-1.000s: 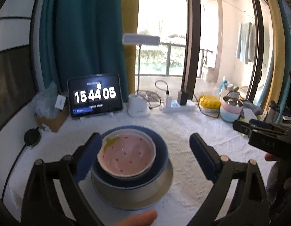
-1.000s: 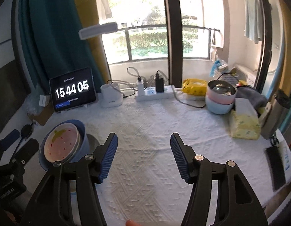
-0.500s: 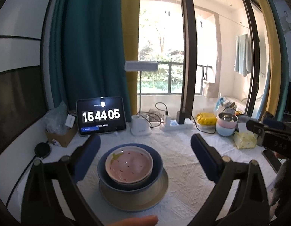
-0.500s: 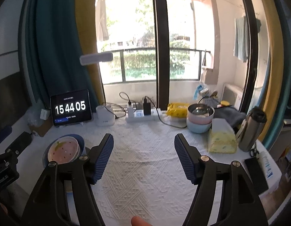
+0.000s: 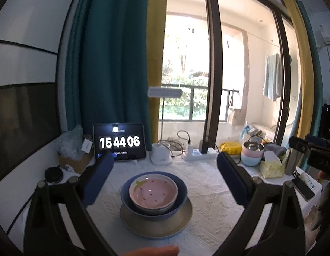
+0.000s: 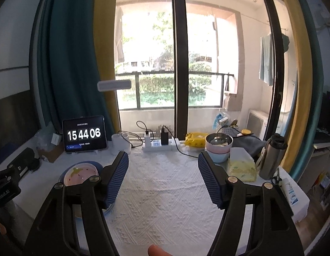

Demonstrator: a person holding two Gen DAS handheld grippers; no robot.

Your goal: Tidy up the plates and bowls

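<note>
A stack of dishes sits on a desk (image 5: 207, 192) covered with a white textured cloth. At the bottom is a flat beige plate (image 5: 156, 224). On it rests a wide blue bowl (image 5: 182, 192), and nested inside that is a smaller pink bowl (image 5: 153, 191) with red specks and a green and yellow mark near its rim. A thin pale rim shows just under the pink bowl, perhaps another bowl, but this is hard to tell. The pink bowl holds nothing.

The left hand-held gripper (image 5: 165, 177) hangs above and in front of the stack, jaws spread wide, holding nothing. The right hand-held gripper (image 6: 162, 179) is also spread and holding nothing, over bare cloth to the right of the stack, which appears at the left of its view.

The dishes look like glazed ceramic: stiff, smooth, probably slippery, fairly heavy when stacked, and likely to chip if knocked. The rim is the best place to pinch, one pad inside and one outside.

At the far right of the desk, a second stack of pink and light blue bowls (image 6: 218, 151) has something metal sitting on top.
</note>
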